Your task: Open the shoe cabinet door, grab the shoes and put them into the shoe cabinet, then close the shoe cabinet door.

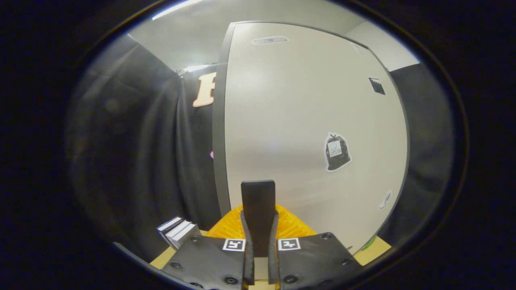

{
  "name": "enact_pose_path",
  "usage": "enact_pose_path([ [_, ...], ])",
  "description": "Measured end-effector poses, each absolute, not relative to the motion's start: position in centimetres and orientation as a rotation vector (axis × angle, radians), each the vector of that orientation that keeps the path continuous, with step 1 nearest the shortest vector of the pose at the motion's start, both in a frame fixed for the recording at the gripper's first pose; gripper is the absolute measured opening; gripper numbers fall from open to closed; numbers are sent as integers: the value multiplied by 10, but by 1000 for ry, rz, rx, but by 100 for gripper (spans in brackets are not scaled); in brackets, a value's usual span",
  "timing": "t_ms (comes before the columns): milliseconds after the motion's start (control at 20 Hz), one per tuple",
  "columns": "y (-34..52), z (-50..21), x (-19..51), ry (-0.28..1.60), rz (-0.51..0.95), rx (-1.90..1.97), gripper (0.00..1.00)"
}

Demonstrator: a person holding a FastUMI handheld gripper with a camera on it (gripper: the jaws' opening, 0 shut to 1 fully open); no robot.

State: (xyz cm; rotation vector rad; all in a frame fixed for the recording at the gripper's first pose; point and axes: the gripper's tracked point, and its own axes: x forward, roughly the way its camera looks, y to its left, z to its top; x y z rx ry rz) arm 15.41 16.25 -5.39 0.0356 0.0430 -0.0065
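I see the shoe cabinet door (306,121) as a pale, off-white panel with a dark grey band along its edge. It carries a black bag-shaped sticker (337,152) with a white outline and a small white patch, and a little black square sticker (376,85) higher up. Low against the door there is a bright orange ribbed thing (290,225) — I cannot tell what it is. The floor (165,257) under it is light tan. Beside the gripper (258,225), whose fingers are pressed together, lies a small stack of boxes (177,231) — white with dark edges.
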Motion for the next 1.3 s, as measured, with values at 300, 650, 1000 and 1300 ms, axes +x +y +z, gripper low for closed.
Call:
enact_pose_path([
  [300, 155, -52, 112, 55, 52, 41, 15],
  [650, 131, -49, 56, 83, 189, 40, 15],
  [1000, 95, -47, 18, 96, 269, 30, 15],
  [1300, 48, -44, -26, 97, 228, 32, 14],
])
